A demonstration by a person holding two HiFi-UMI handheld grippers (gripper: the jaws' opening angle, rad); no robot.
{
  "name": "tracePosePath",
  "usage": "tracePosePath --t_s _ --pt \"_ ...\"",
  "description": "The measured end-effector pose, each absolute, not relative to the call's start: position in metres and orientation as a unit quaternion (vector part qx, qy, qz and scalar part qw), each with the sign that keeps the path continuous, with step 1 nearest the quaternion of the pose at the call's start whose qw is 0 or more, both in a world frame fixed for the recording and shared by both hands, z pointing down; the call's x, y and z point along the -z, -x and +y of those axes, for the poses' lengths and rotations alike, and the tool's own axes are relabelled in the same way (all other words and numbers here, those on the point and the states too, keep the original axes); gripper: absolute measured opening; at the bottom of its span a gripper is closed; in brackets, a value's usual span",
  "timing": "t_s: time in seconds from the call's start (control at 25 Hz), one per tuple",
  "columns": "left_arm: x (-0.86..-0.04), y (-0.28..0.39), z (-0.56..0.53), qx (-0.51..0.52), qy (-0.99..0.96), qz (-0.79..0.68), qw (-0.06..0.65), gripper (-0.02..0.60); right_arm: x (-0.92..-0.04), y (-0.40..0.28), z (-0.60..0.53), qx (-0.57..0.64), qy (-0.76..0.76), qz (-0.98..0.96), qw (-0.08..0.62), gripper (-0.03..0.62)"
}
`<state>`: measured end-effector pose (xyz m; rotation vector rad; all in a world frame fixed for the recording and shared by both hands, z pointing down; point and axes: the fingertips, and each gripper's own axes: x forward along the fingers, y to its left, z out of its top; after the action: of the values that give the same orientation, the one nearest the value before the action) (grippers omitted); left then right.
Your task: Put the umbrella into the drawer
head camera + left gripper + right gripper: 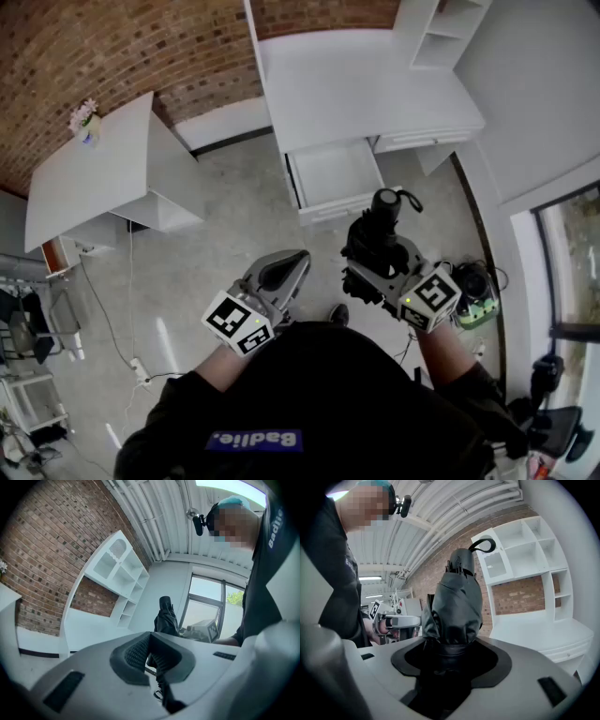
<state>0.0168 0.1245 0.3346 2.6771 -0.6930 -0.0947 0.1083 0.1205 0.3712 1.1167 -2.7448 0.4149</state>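
My right gripper (372, 261) is shut on a folded black umbrella (381, 227), which stands up out of its jaws with the strap loop at the top. In the right gripper view the umbrella (457, 602) fills the gap between the jaws of that gripper (450, 645). The white drawer (317, 212) stands pulled open and empty just ahead of the umbrella, under the white desk (356, 84). To the left, my left gripper (298, 264) is shut and holds nothing. From the left gripper (152, 641) I see the umbrella (165, 618) beyond its tips.
A white shelf unit (441, 28) rises at the back of the desk. A low white table (94, 173) with flowers (84, 117) stands at the left against the brick wall. A green and black device (478, 292) and cables lie on the floor to the right.
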Motion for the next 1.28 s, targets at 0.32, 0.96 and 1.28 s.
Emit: tracePosePath --t_s 0.32,0.96,1.28 --pt "-0.336 -0.014 0.128 0.033 -0.951 -0.244 0.184 -0.003 -0.371 -0.107 0.119 -0.135 -0.378 -0.913 0.072 0.267" --pt "-0.333 0.019 0.13 0.049 -0.954 -0.231 0.187 -0.003 -0.37 -0.085 0.115 -0.161 -0.393 -0.903 0.065 0.267" --pt "-0.329 0.048 0.128 0.059 -0.962 -0.201 0.176 -0.003 -0.376 -0.05 0.104 -0.14 -0.407 -0.898 0.09 0.267"
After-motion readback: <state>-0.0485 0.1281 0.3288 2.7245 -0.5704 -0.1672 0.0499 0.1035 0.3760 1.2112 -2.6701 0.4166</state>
